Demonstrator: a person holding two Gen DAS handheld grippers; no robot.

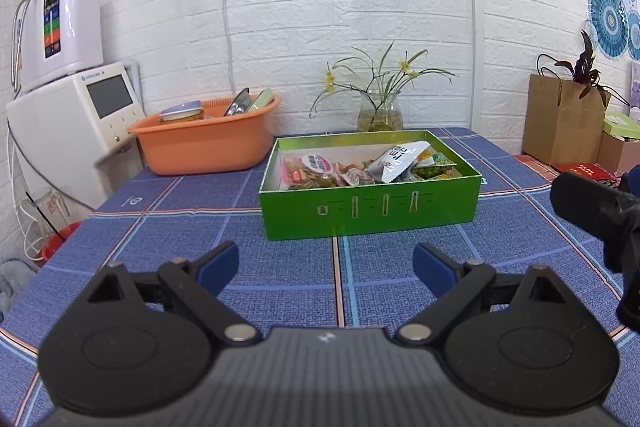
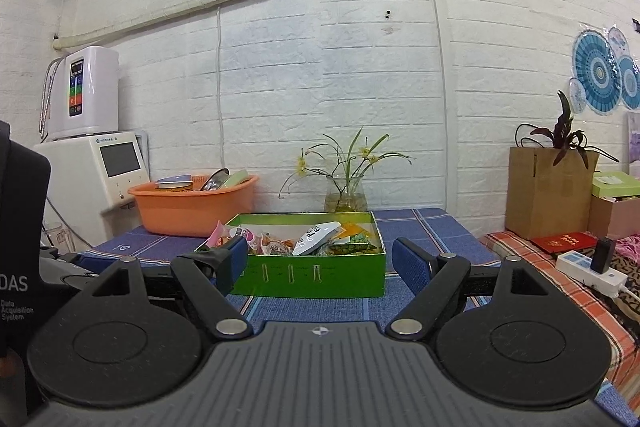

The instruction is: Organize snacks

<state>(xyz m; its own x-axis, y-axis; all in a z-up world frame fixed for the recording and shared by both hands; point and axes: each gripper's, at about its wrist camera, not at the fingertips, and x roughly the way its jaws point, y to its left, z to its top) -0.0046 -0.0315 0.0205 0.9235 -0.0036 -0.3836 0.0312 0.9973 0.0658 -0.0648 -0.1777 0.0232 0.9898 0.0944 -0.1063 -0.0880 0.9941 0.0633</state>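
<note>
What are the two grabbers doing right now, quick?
Left gripper: open, holding nothing.
Right gripper: open, holding nothing.

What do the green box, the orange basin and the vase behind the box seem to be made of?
Green box: probably cardboard with a glossy, slightly metallic green coat; thin straight walls, pale inside, light glinting on the rim.
Orange basin: plastic, smooth and matte; one even colour, rounded moulded rim.
Vase: clear glass, it seems; stems and yellowish water show through it.
</note>
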